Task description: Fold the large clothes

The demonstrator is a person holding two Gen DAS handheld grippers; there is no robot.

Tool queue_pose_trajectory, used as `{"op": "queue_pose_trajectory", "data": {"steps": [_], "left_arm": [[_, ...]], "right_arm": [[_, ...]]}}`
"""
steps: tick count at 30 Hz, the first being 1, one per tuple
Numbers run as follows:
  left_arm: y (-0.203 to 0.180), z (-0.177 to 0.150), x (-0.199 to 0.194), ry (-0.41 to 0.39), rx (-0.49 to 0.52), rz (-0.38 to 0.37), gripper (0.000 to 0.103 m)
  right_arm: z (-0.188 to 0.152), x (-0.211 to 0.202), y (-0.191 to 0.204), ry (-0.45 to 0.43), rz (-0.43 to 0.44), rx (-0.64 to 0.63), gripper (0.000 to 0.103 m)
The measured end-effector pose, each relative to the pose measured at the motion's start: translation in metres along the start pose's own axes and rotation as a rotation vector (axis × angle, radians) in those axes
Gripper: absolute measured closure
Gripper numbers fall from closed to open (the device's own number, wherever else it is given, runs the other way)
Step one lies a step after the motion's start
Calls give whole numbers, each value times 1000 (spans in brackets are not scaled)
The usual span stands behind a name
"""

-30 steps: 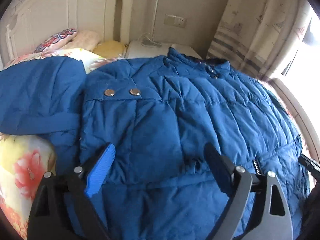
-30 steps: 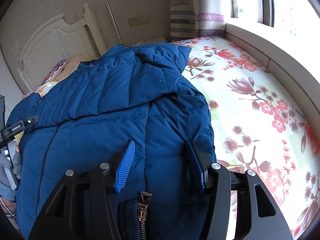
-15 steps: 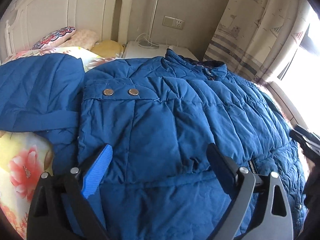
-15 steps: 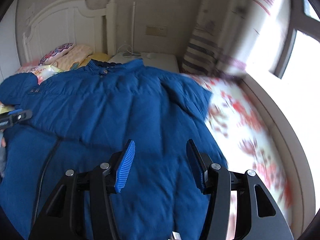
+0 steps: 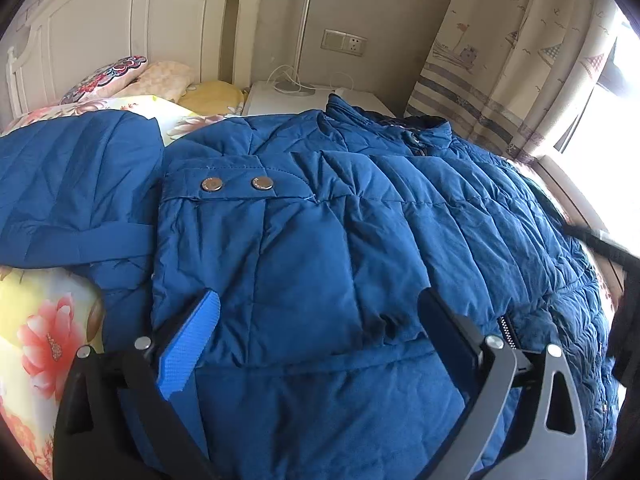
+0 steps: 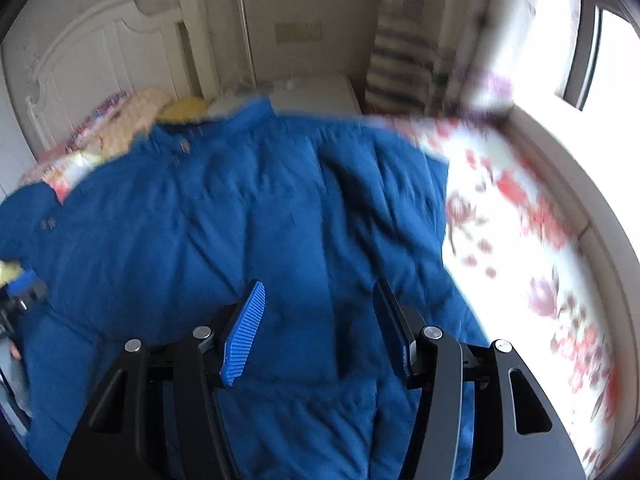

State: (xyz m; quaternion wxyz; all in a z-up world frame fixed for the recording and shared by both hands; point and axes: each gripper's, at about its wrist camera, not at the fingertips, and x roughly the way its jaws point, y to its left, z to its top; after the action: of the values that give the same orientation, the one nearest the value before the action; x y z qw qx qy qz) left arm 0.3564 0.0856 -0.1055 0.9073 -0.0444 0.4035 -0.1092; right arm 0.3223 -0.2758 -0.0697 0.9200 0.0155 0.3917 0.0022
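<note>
Since a second ago our right gripper has swung away from the coat's right edge and now looks up its middle, toward the head of the bed. The picture there is blurred. Going left to right: the hood lies near the bed's left edge, by the pillows. Next, a sleeve with two snaps is folded over the coat's front. Our left gripper hangs over that sleeve, its jaws opening wide, nothing pinched. We think it just let the sleeve go so it stays flat. Our right gripper's jaws stand half apart over the coat, holding nothing.
</note>
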Motion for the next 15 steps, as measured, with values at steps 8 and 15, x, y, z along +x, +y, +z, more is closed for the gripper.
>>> {"op": "queue_pose_trajectory", "data": {"steps": [8,15], "left_arm": [[-1,0,1,6,8,12,4],[1,0,1,7,1,-6,3]], "right_arm": [[57,62,20,24,-54,-2,29],[47,89,4,85,-47,56,18]]}}
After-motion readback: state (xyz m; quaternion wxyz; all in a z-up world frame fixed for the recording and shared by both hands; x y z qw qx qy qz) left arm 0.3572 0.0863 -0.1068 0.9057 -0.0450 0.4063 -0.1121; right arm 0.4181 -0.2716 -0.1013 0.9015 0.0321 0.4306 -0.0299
